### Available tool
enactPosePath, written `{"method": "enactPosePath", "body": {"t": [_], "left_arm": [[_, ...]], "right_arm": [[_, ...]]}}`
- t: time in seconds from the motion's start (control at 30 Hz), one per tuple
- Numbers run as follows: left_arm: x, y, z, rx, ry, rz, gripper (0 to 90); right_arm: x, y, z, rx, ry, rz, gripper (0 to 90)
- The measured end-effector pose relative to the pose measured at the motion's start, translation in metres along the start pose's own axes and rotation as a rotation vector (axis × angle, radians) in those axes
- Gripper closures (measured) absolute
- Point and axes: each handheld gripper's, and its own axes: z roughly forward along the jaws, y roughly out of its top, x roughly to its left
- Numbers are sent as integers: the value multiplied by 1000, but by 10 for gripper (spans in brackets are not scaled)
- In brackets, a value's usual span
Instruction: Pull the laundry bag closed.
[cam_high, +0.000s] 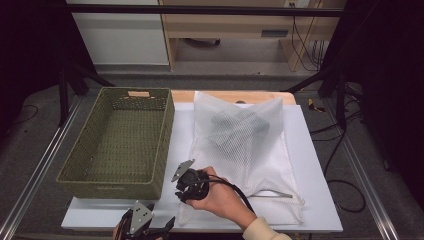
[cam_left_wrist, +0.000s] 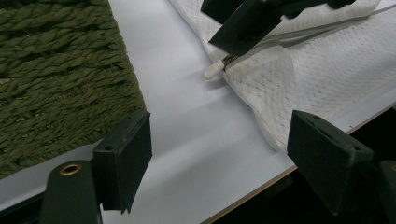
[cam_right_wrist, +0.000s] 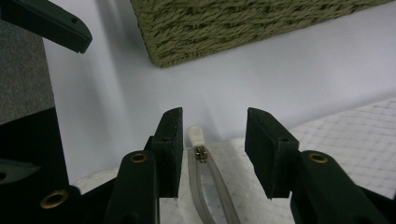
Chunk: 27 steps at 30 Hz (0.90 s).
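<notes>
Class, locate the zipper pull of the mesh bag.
In the right gripper view the zipper pull lies between the right hand-held gripper's open jaws, at the mesh bag's corner.

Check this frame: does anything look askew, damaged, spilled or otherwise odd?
Nothing stands out. The white mesh bag lies flat on the table with a dark item inside, its zipper pull sits intact at the near corner between the right gripper fingers, and the green woven basket stands squarely beside it.
</notes>
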Motion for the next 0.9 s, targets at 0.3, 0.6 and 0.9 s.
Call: {"method": "enactPosePath", "body": {"t": [0.3, 0.6, 0.9], "left_arm": [[-1, 0, 0, 3, -4, 4, 231], [-3, 0, 0, 4, -7, 12, 238], [-4, 0, 0, 1, -8, 9, 248]], "right_arm": [[6, 5, 19, 64, 5, -12, 619], [10, 7, 30, 113, 10, -19, 660], [9, 8, 31, 108, 7, -11, 670]]}}
